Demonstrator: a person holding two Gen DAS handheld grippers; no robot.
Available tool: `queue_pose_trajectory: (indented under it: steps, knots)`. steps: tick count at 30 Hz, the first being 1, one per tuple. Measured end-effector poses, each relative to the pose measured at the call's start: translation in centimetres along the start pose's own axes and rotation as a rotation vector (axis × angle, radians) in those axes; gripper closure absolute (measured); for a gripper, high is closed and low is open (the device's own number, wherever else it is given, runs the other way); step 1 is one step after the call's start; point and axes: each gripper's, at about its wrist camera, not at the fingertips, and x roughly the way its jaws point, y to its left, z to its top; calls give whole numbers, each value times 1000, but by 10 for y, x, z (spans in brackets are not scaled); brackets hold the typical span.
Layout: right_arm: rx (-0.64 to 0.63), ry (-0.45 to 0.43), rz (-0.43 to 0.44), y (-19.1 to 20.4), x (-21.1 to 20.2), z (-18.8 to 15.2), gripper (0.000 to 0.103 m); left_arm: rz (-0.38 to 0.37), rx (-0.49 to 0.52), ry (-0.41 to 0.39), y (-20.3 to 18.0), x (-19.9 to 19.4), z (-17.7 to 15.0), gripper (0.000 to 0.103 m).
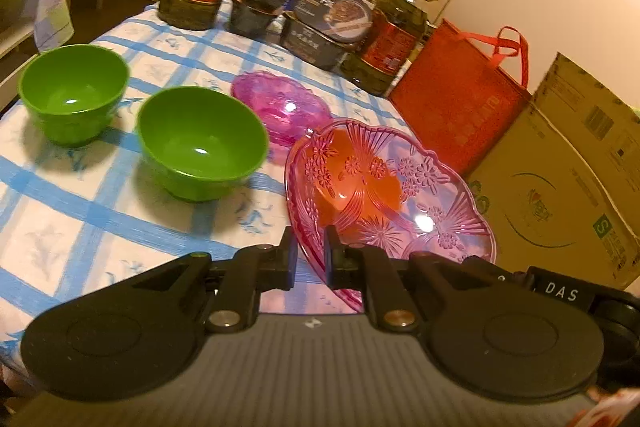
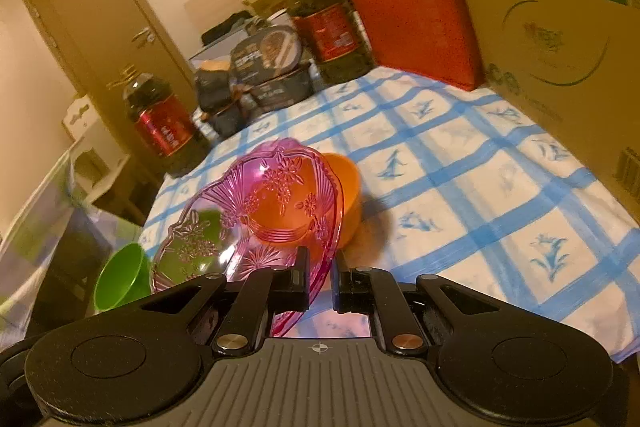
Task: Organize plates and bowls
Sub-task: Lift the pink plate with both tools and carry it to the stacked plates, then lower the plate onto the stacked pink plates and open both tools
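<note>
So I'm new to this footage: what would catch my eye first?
The clear pink plate, clamped at its rim by both the left gripper and the right gripper, held above the blue-checked tablecloth. Through it glows an orange bowl. To its left stand two green bowls.

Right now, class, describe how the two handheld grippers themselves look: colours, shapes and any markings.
Both the left gripper and the right gripper are matt black. Each has two slim jaws on angled link arms with round metal pivot pins, two large disc-shaped housings, and a grey ribbed body bearing a small white crosshair mark. Beside the left gripper sits a black part with white letters "DAS". No cables or sleeves show.
</note>
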Motion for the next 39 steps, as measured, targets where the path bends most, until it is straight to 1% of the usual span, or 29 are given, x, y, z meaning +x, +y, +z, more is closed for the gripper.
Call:
queue_pose_trajectory:
  steps: [10, 22, 32, 39]
  knots:
    - [-35, 26, 19, 19, 12, -5, 93, 27, -23, -7, 20, -8, 7, 91]
    - [-49, 48, 24, 29, 29, -2, 93, 43, -38, -8, 29, -2, 19, 92]
    - [-48, 50, 36, 35, 50, 14, 93, 46, -36, -16, 31, 12, 39, 92]
    - [-58, 53, 42, 45, 77, 35, 93, 49, -41, -12, 36, 36, 66, 92]
